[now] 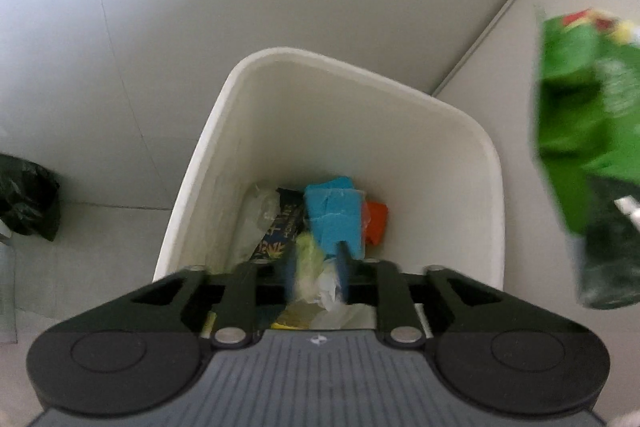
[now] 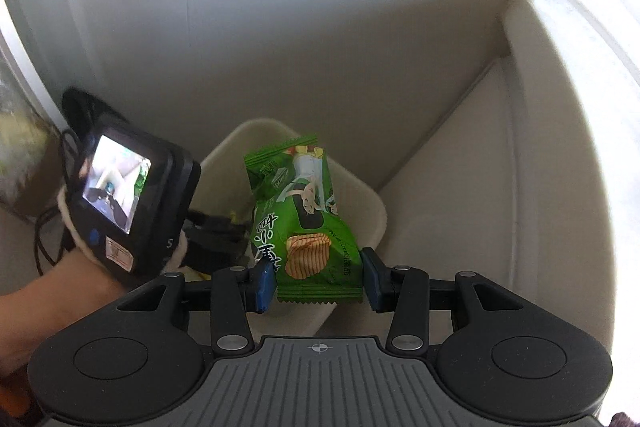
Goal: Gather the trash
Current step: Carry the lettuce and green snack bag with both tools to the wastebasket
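Note:
A white trash bin (image 1: 492,163) stands on the floor right under my left gripper (image 1: 316,267). Its blue pads sit a little apart, and a crumpled pale green and white scrap (image 1: 316,275) shows in the gap without being pinched. Inside the bin lie a blue piece (image 1: 334,219), an orange piece (image 1: 376,223), a dark printed wrapper (image 1: 284,227) and clear plastic (image 1: 256,215). My right gripper (image 2: 318,285) is shut on the bottom end of a green snack bag (image 2: 304,227), held above the bin's rim (image 2: 376,215). The same green snack bag (image 1: 588,147) hangs at the right edge of the left wrist view.
A black plastic bag (image 1: 28,199) lies on the tiled floor left of the bin. A white panel (image 1: 560,27) runs close behind the bin on the right. A person's hand (image 2: 52,299) carries the left gripper's camera unit (image 2: 120,199) beside the snack bag.

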`<action>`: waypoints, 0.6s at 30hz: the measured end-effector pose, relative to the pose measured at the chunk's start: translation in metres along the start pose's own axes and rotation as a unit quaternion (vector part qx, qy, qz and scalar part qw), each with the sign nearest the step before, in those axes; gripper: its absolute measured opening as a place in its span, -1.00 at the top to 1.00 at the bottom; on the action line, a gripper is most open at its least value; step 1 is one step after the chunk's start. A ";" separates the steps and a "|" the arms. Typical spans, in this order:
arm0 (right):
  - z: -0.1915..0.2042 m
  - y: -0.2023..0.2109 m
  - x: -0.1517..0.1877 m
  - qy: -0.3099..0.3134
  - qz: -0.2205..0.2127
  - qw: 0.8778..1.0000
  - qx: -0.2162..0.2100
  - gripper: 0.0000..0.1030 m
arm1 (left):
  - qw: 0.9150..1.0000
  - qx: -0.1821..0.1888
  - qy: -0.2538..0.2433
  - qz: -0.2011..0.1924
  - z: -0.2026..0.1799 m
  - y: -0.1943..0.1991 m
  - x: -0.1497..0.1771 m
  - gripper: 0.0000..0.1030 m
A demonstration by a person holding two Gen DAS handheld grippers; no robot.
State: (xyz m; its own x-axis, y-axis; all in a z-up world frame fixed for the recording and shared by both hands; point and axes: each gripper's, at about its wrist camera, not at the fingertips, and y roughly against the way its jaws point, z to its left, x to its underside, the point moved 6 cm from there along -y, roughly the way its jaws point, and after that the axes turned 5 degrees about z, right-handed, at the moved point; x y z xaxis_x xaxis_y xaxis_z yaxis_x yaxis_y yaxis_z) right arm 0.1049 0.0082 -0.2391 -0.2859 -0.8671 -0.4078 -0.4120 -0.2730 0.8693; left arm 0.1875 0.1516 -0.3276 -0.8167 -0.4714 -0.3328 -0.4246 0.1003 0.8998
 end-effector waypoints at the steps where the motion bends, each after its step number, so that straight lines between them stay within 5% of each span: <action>1: 0.001 -0.004 -0.004 0.002 0.006 1.000 -0.001 0.19 | 1.000 0.005 0.001 -0.002 -0.001 0.003 0.000 0.43; 10: -0.003 -0.052 -0.028 -0.040 0.063 0.997 -0.015 0.19 | 1.000 0.021 0.011 -0.014 0.012 0.029 0.014 -0.12; 18: 0.000 -0.104 -0.032 -0.066 0.108 0.991 -0.029 0.18 | 1.000 0.016 0.022 -0.012 0.026 0.037 0.023 -0.26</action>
State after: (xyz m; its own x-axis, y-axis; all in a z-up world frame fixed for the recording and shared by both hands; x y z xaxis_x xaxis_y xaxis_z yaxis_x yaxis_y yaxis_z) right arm 0.1570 0.0645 -0.3168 -0.4750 -0.8469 -0.2392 -0.2792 -0.1128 0.9536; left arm 0.1426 0.1675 -0.3093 -0.7887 -0.5122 -0.3401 -0.4558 0.1158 0.8825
